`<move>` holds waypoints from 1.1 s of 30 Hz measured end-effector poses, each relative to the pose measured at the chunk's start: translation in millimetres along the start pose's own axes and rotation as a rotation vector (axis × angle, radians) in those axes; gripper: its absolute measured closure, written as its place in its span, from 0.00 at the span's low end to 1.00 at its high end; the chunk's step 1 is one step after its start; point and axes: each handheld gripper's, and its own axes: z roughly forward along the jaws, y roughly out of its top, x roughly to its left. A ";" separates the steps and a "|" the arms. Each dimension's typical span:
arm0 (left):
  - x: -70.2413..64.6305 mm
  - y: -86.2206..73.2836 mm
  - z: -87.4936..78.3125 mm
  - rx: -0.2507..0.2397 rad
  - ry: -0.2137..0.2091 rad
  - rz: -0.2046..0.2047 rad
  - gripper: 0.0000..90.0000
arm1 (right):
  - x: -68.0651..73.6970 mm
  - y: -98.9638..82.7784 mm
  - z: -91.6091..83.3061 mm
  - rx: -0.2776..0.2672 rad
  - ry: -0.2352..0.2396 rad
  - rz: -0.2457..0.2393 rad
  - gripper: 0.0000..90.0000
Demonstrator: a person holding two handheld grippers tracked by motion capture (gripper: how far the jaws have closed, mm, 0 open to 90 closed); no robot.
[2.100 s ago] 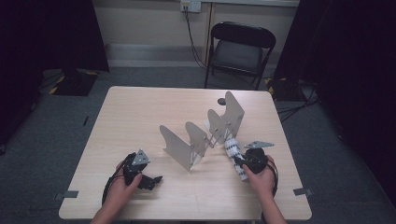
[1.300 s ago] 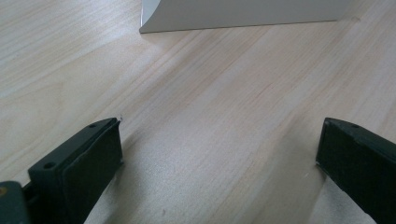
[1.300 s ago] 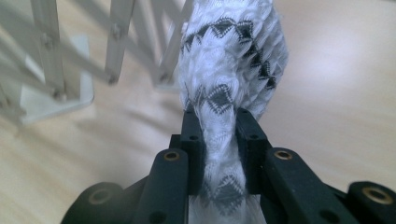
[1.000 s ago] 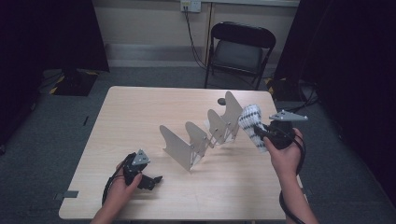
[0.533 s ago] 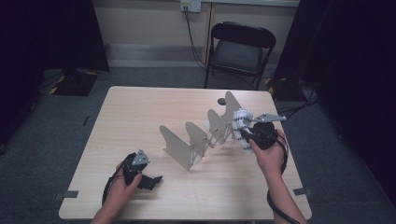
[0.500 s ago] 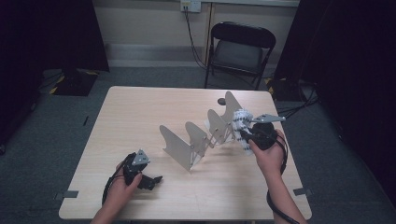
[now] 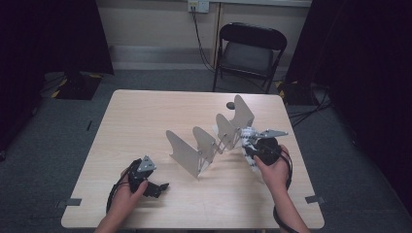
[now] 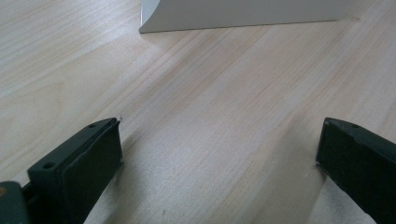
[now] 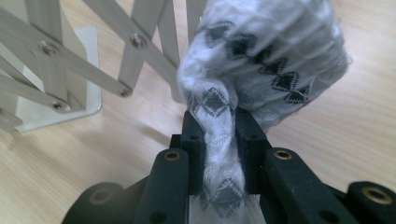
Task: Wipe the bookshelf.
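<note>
the right gripper has its jaws closed tight on a rolled white cloth beside the folding rack. the left gripper rests wide open, empty, on the table.

You're working in what looks like a recording lab or studio room — not a home or kitchen. A single pale wooden table stands on grey carpet, with black curtains hanging at both sides. Behind it sits one black folding chair against a plain cream wall, where a cable drops from a socket — bare and set up for filming. Tape marks sit at the table's near corners.
</note>
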 end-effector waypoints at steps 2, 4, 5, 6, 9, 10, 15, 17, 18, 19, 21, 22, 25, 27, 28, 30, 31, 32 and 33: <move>0.0 0.0 0.0 0.000 0.000 0.000 0.00 | -0.5 -5.6 4.1 0.015 0.004 0.006 0.86; 0.0 0.0 0.0 0.000 0.000 0.000 0.00 | -1.0 -11.4 8.7 0.030 0.005 0.011 0.86; 0.0 0.0 0.0 0.000 0.000 0.000 0.00 | -1.2 -14.3 11.1 0.036 0.007 0.014 0.86; 0.0 0.0 0.0 0.000 0.000 0.000 0.00 | -1.3 -17.1 13.3 0.044 0.010 0.018 0.86; 0.0 0.0 0.0 0.000 0.000 0.000 0.00 | -1.9 -25.3 20.6 0.062 0.015 0.022 0.85; 0.0 0.0 0.0 0.000 0.000 0.000 0.00 | -2.0 -27.1 22.2 0.066 0.016 0.025 0.85; 0.0 0.0 0.0 0.000 0.000 0.000 0.00 | -1.2 -35.2 30.8 0.088 0.025 0.032 0.85; 0.0 0.0 0.0 0.000 0.000 0.000 0.00 | -0.5 -38.1 33.5 0.094 0.027 0.029 0.85; 0.0 0.0 0.0 0.000 0.000 0.000 0.00 | -0.3 -39.1 34.0 0.095 0.029 0.031 0.85; 0.0 0.0 0.0 0.000 0.000 0.000 0.00 | -0.2 -40.2 34.4 0.092 0.032 0.033 0.85; 0.0 0.0 0.0 0.000 0.000 0.000 0.00 | 0.4 -41.7 34.3 0.096 0.036 0.033 0.85; 0.0 0.0 0.0 0.000 0.000 0.000 0.00 | 0.7 -42.2 33.7 0.097 0.038 0.032 0.85; 0.1 0.0 0.0 0.000 0.000 0.000 0.00 | -0.3 -43.8 29.1 0.096 0.031 0.049 0.85; 0.0 0.0 0.0 0.000 -0.001 0.000 0.00 | -3.4 -46.0 24.0 0.090 0.026 0.062 0.85; 0.0 0.0 0.0 0.000 0.000 0.000 0.00 | -5.2 -46.7 21.1 0.089 0.019 0.065 0.85; 0.0 0.0 0.0 0.000 0.000 0.000 0.00 | -8.9 -46.7 14.7 0.080 0.010 0.077 0.85; 0.0 0.0 0.0 0.000 0.000 0.000 0.00 | -11.2 -45.8 10.1 0.072 0.006 0.084 0.85; 0.0 0.0 0.0 0.000 0.000 0.000 0.00 | -13.4 -44.3 5.6 0.063 -0.003 0.085 0.85; 0.0 0.0 0.0 0.000 0.000 0.000 0.00 | -15.3 -41.7 0.5 0.058 -0.012 0.084 0.85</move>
